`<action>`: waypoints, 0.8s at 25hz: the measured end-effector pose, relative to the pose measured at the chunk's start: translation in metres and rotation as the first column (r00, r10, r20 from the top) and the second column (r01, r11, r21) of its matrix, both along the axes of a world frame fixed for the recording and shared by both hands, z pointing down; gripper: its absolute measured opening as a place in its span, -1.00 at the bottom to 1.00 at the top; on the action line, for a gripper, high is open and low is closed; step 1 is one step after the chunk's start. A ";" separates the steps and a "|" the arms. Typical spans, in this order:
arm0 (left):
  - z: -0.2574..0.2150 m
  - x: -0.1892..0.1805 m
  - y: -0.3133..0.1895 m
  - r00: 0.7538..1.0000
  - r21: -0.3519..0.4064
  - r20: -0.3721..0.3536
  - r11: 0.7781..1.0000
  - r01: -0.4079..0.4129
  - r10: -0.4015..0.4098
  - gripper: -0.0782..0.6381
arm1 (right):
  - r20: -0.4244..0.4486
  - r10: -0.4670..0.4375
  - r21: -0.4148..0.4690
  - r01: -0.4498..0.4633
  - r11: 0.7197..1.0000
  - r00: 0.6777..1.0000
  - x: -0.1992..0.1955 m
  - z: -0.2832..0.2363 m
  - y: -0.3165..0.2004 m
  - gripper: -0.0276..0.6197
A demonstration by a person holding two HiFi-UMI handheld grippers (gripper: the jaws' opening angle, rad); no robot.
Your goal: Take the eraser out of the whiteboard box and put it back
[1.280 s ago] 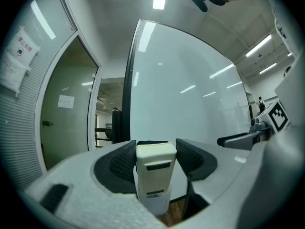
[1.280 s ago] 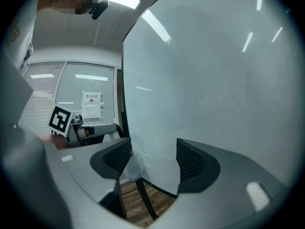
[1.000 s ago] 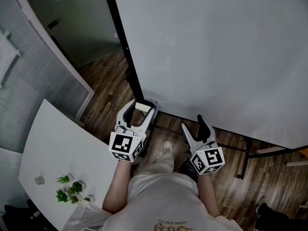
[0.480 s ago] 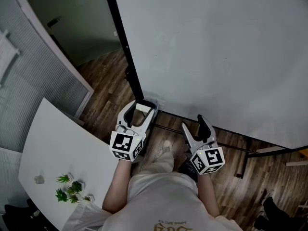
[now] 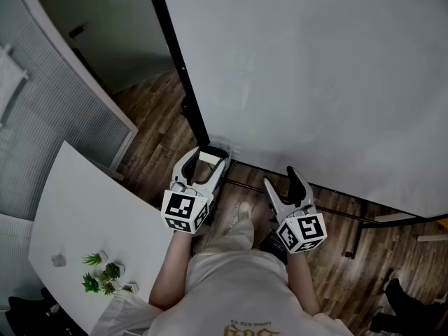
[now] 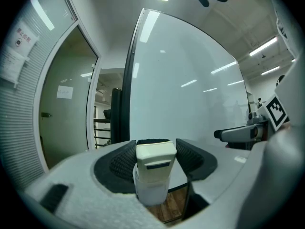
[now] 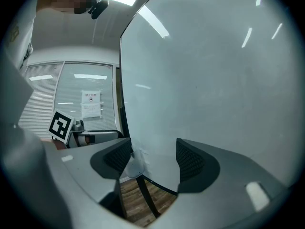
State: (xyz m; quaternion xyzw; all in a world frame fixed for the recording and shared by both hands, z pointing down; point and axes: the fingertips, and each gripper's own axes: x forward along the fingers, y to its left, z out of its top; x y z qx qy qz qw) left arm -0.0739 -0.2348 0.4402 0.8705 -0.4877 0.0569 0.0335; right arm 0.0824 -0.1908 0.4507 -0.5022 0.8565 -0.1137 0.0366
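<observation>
One eraser [image 6: 153, 168], clamped in left tool [image 6: 156, 150]

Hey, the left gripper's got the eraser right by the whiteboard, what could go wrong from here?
The eraser sits between the left gripper's pads with only wooden floor below; a loosened grip would likely drop it. The translucent box at the whiteboard's lower corner looks small, so the eraser could miss it or knock its rim.
</observation>
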 end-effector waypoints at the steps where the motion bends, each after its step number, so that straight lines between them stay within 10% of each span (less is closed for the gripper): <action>1: 0.003 0.000 -0.001 1.000 -0.006 0.001 1.000 0.001 -0.001 -0.06 | 0.001 0.000 -0.001 0.000 1.000 1.000 0.000 0.001 -0.001 -0.01; 20: 0.028 0.002 -0.010 1.000 -0.053 0.026 0.999 -0.003 0.005 -0.06 | 0.020 0.000 -0.025 0.000 1.000 1.000 0.001 0.013 -0.010 -0.02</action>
